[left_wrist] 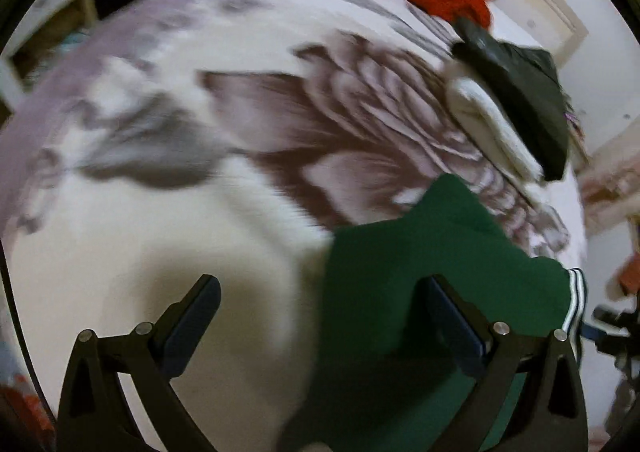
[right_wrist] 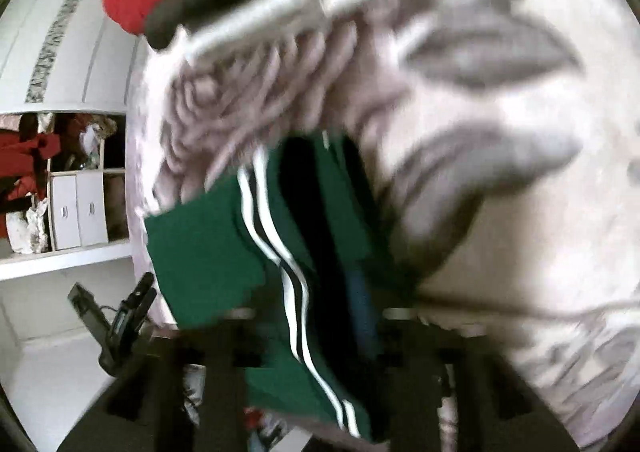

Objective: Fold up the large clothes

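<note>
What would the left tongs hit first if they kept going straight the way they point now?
Probably the bedspread: the open left tongs aim at bare cover, with the green garment just beside that line. Blur makes depth uncertain.

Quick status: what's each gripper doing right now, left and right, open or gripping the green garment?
Left gripper: open, holding nothing; green garment lies by its right finger.
Right gripper: too blurred to tell; the garment sits between its fingers.

Each wrist camera looks steeply down along its own fingers at the bed [left_wrist: 120, 252] from close range. Both views share the green garment [left_wrist: 400, 272] and the folded pile [left_wrist: 516, 103] at the bed's far edge
</note>
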A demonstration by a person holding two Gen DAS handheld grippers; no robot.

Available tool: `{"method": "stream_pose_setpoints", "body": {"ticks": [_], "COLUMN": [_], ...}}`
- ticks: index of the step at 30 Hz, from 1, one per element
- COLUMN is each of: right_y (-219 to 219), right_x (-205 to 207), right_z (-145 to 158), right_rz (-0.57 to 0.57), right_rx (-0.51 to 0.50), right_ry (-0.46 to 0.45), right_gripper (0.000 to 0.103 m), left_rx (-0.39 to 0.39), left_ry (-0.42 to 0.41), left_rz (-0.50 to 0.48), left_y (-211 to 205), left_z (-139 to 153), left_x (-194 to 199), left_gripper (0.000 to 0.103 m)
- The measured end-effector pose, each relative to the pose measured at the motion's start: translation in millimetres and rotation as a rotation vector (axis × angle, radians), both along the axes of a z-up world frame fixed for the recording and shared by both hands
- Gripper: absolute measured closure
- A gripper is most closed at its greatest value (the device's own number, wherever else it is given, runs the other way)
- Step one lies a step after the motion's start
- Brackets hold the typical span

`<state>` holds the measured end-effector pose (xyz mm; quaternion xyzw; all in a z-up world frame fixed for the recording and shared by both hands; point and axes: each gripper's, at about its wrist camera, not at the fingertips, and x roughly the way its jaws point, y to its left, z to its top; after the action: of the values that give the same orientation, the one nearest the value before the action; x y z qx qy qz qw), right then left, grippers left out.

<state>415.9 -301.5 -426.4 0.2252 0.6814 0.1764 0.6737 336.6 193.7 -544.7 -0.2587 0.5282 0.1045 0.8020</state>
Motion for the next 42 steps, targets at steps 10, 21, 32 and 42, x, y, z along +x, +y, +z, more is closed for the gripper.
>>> {"method": "stream_pose_setpoints", "body": {"ticks": [10,21,32,42], "right_y": [35,7,-19,7], "right_x": [42,41,-40,-109], "right_z": [-69,-63,-26,-65], "right_rz": [0.031,-0.119,0.011,-0.031], "right_rx": [0.172,0.110,0.145,0.133], "right_ry": [0.080,0.044,0.191,0.221], "right_gripper": [0.080,0.087,0.039,0.087], "left_rx": [-0.108,-0.291,-0.028,0.064], "left_ry": [-0.113,-0.026,-0.004,0.044], "left_rz": [-0.041,-0.048,-0.016,0.033], "left_y": [-23,2,-9,-46], "left_z": [5,-28,25,19], "left_x": [22,79,8,-58], "left_gripper": [0.064,0.056,0.015,0.015]}}
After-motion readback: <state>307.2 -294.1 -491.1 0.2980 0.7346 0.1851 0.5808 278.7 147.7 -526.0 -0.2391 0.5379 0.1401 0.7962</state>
